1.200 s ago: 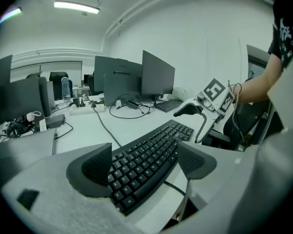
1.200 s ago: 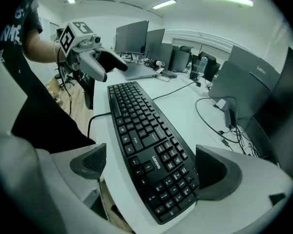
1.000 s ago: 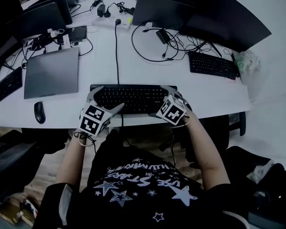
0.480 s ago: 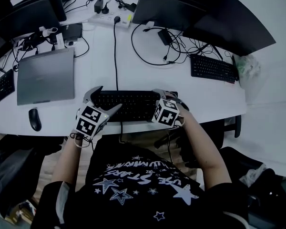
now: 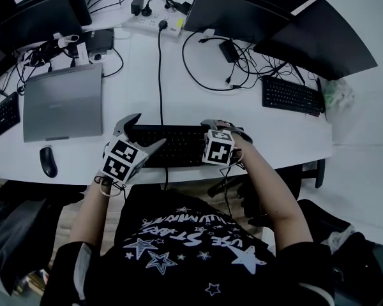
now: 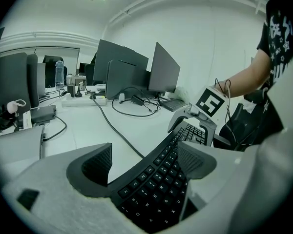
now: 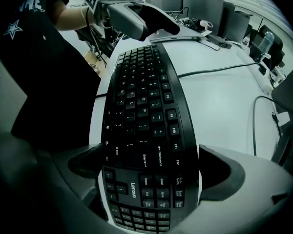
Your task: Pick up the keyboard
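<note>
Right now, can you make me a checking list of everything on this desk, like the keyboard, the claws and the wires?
Surface: white desk, crowded along the back.
Job's things: black keyboard at the front edge; I cannot tell if it has left the desk.
Clutter: closed laptop, mouse, second keyboard, power strip, monitors.
Grippers: left claw closed on the black keyboard's left end; right claw closed on its right end.
Cables: black cable runs from the power strip to the black keyboard; cable tangle below the monitors.
Surroundings: the person's star-print shirt below the desk edge.
</note>
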`<state>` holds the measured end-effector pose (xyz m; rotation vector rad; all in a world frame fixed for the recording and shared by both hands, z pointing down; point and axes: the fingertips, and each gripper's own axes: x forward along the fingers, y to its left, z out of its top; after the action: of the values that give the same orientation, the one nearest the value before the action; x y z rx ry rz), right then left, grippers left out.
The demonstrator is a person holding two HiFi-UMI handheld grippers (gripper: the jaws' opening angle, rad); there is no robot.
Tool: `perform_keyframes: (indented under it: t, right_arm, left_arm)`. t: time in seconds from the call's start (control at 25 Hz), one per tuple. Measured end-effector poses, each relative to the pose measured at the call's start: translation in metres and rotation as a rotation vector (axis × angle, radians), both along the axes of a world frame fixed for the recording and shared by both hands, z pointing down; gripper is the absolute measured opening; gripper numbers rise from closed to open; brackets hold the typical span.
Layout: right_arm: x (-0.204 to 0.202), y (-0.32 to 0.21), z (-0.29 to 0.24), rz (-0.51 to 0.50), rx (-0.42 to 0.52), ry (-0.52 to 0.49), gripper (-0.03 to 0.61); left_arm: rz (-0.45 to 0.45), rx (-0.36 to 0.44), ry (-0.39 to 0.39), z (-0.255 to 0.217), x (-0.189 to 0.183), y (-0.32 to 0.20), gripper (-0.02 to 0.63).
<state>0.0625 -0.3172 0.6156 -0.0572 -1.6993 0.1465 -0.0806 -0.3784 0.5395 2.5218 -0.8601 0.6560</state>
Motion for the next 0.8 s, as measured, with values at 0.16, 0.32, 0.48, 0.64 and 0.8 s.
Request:
perform_keyframes:
  t: [0.16,0.32,0.48,0.64,0.8]
  right_arm:
    - [0.009,-0.012,0.031,-0.038,0.025,0.055,0.571]
    - [0.011,-0.012,0.038,-0.054,0.012,0.12,0.571]
    - [0.009,-0.013,0.036,-0.055,0.021,0.084,0.572]
    - [0.007,-0.014,0.037,-0.059,0.033,0.078,0.572]
    - [0.008,-0.013,0.033,-0.059,0.061,0.052,0.572]
  left_arm:
    - [0.027,-0.018,-0.011,0.006,0.0,-0.001,0.413]
    - [0.056,-0.035,-0.022,0.011,0.003,0.003,0.413]
    - [0.072,-0.047,-0.041,0.016,0.007,0.004,0.413]
    - [0.075,-0.032,-0.073,0.018,0.01,0.007,0.413]
    - [0.085,0.005,-0.121,0.016,0.012,0.011,0.413]
